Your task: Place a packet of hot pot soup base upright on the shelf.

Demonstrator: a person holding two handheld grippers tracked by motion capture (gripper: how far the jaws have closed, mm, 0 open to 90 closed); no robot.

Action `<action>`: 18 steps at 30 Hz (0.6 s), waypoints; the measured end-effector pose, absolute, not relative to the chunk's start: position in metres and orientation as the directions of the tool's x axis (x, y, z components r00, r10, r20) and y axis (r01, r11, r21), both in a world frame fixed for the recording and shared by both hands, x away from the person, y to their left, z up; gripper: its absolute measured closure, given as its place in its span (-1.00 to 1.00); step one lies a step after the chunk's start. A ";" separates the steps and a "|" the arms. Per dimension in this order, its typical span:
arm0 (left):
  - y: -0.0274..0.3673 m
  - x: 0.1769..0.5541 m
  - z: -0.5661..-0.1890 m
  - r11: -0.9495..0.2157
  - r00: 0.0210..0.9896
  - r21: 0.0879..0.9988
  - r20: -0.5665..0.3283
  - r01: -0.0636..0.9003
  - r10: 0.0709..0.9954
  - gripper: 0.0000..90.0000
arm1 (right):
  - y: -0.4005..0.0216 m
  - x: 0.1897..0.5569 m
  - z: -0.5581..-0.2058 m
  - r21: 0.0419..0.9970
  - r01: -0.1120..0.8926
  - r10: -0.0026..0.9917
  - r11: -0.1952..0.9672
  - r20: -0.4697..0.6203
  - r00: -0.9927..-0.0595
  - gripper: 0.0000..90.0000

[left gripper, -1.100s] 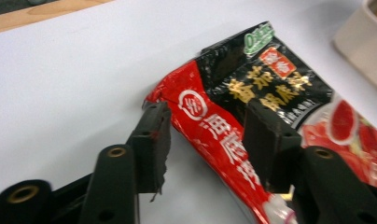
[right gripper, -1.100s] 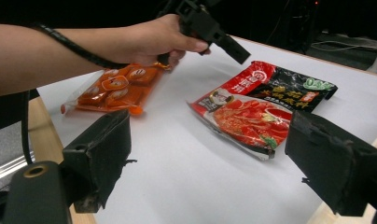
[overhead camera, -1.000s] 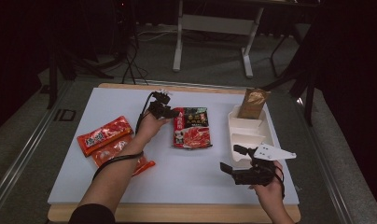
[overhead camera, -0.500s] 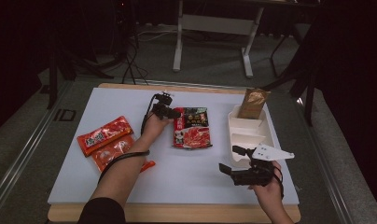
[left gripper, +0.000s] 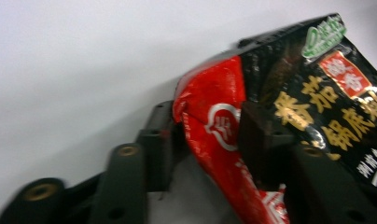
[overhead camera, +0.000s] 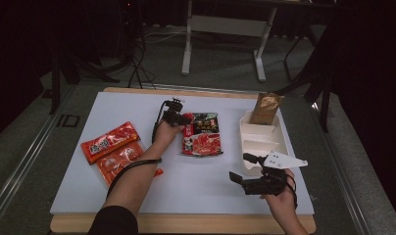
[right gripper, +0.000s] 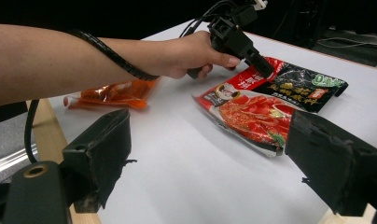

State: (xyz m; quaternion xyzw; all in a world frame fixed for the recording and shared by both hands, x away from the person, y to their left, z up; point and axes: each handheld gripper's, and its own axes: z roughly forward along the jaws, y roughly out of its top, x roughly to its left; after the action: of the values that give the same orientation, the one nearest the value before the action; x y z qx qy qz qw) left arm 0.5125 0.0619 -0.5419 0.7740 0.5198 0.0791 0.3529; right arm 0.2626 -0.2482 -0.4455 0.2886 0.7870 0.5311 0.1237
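Now gripping the sauce pouch (overhead camera: 202, 134) at its upper left corner, near the worktop's (overhead camera: 78, 186) centre. Left gripper (overhead camera: 179, 118) at about 10 o'clock of the pouch, fingers having just been closing, with the red edge of the pouch (left gripper: 214, 135) caught between them: one finger (left gripper: 161, 135) under the lifted corner at the 9 o'clock side, the other finger (left gripper: 263, 135) pressing on the printed top. Corner raised off the worktop and creased; rest of the pouch (right gripper: 270, 105) lying flat.

Right gripper (overhead camera: 245, 169) low at 5 o'clock of the pouch, well apart from it, fingers (right gripper: 100, 154) spread wide and holding nothing. White tray (overhead camera: 279, 139) at 3 o'clock of the pouch, brown bag (overhead camera: 267, 108) standing at its far end. Two orange packets (overhead camera: 110, 142) at 9 o'clock, beside the left forearm.
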 end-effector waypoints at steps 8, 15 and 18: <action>0.056 0.509 -0.539 -0.212 0.431 0.633 -0.214 0.745 0.877 0.80 | -0.246 0.263 -0.446 0.905 0.322 0.580 0.278 0.109 -0.807 -0.68; 0.054 0.506 -0.532 -0.210 0.446 0.650 -0.221 0.730 0.867 0.92 | -0.246 0.264 -0.446 0.906 0.323 0.580 0.273 0.113 -0.807 -0.68; 0.058 0.503 -0.526 -0.205 0.457 0.658 -0.236 0.725 0.858 0.93 | -0.246 0.264 -0.446 0.907 0.321 0.580 0.273 0.111 -0.807 -0.68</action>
State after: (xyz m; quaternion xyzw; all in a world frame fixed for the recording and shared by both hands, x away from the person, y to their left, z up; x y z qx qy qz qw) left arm 0.5027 0.0577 -0.5256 0.7709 0.5133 0.0907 0.3661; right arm 0.2642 -0.2462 -0.4461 0.2854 0.7886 0.5309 0.1219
